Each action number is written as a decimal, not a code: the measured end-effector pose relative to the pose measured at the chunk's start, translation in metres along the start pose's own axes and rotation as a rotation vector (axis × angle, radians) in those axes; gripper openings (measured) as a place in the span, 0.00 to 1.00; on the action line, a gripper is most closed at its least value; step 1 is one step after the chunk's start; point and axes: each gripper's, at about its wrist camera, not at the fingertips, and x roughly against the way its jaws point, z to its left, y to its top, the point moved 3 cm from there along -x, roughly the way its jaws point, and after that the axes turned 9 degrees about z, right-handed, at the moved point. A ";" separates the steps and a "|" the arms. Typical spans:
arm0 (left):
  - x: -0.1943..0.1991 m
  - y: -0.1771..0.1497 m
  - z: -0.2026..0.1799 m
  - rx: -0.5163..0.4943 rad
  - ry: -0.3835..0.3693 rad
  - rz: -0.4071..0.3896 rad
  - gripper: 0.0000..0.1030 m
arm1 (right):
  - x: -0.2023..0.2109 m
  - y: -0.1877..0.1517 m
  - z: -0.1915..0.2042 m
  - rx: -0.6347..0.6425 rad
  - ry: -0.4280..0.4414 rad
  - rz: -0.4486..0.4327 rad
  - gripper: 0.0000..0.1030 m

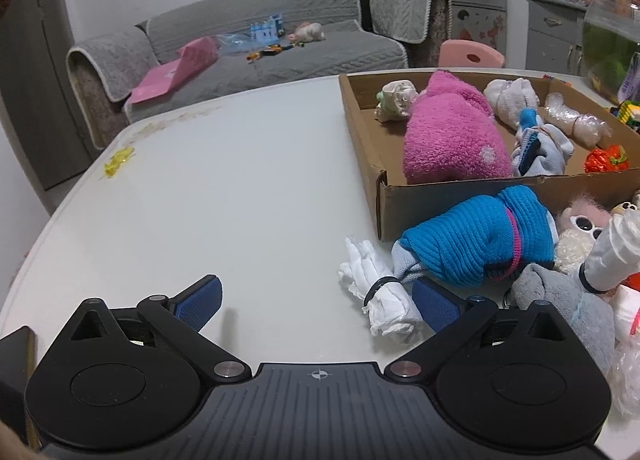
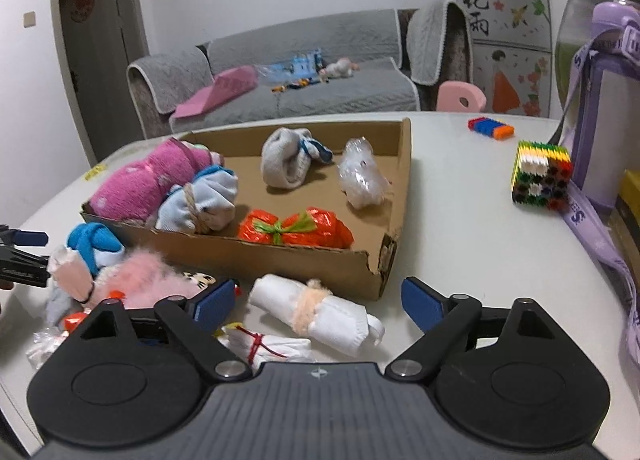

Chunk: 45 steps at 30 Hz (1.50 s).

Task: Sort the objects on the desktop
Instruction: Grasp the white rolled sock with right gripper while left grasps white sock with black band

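- Right wrist view: right gripper (image 2: pixel 318 302) hangs wide, pads clear, over a white roll tied with a peach band (image 2: pixel 320 316) on the counter (image 2: pixel 460 228), just in front of the cardboard tray (image 2: pixel 280 260).
- Left gripper (image 1: pixel 318 302) is wide too, its right pad beside a white bundle with a black band (image 1: pixel 380 300).
- Risk, I'd say: the neighbouring red-tied bundle (image 2: pixel 268 346) lies touching, so closing could snag both, or soft cloth could slip.
- Pale glossy counter, grey sofa (image 2: pixel 304 76) behind, block cube (image 2: pixel 542 176) well apart.
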 end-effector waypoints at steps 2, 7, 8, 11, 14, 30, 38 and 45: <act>-0.001 0.000 0.001 0.007 -0.017 0.001 0.99 | -0.004 -0.001 -0.002 -0.015 0.000 0.028 0.77; -0.002 0.000 0.001 0.017 -0.027 0.005 1.00 | -0.005 -0.004 -0.003 -0.019 0.019 0.055 0.66; -0.001 0.000 0.001 0.017 -0.028 0.005 0.99 | -0.005 -0.005 -0.003 -0.015 0.018 0.056 0.63; 0.000 0.000 -0.001 0.014 -0.049 0.010 0.95 | -0.002 -0.008 -0.004 -0.013 0.026 0.056 0.54; 0.003 0.000 -0.003 0.012 -0.083 0.014 0.87 | 0.000 -0.008 -0.005 -0.018 0.035 0.058 0.49; 0.016 -0.005 -0.019 0.022 -0.167 0.037 0.35 | 0.010 -0.006 -0.024 -0.059 0.048 0.029 0.41; 0.023 -0.010 -0.014 0.066 -0.155 0.052 0.27 | 0.014 -0.007 -0.028 -0.063 0.066 0.014 0.33; 0.043 -0.014 -0.008 0.078 -0.122 0.023 0.27 | 0.017 -0.007 -0.031 -0.067 0.073 0.008 0.28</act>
